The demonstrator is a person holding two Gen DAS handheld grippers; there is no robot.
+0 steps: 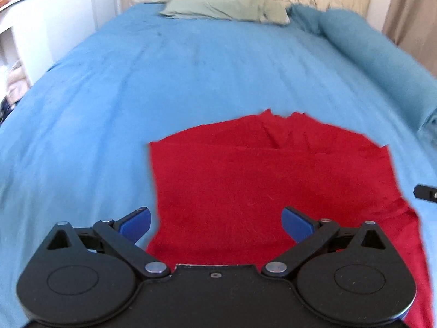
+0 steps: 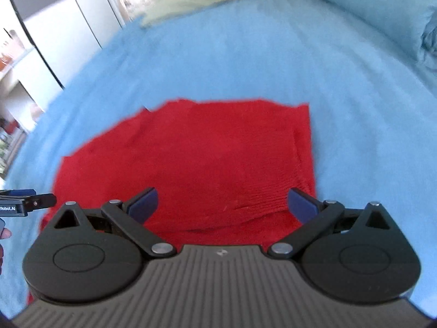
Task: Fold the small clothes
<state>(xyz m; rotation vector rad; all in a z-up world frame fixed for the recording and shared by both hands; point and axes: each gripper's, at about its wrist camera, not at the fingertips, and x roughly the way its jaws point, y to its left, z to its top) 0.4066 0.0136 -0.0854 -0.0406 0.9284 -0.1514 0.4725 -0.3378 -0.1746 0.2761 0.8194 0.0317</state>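
Note:
A red garment [image 1: 259, 169] lies flat on the blue bedspread [image 1: 136, 82], partly folded, with a layer doubled over along its far edge. My left gripper [image 1: 215, 224] hovers open over its near left part, nothing between the blue pads. The right wrist view shows the same red garment [image 2: 196, 158] with a ribbed strip on its right side. My right gripper [image 2: 222, 205] is open above its near edge and holds nothing. The tip of the right gripper [image 1: 426, 191] shows at the right edge of the left view; the left gripper [image 2: 27, 199] shows at the left edge of the right view.
A green pillow [image 1: 226, 9] lies at the head of the bed, with a patterned cover behind it. A rolled blue blanket [image 1: 382, 63] runs along the right side. White furniture [image 2: 54, 27] stands left of the bed. A fingertip [image 2: 5, 232] shows at the left edge.

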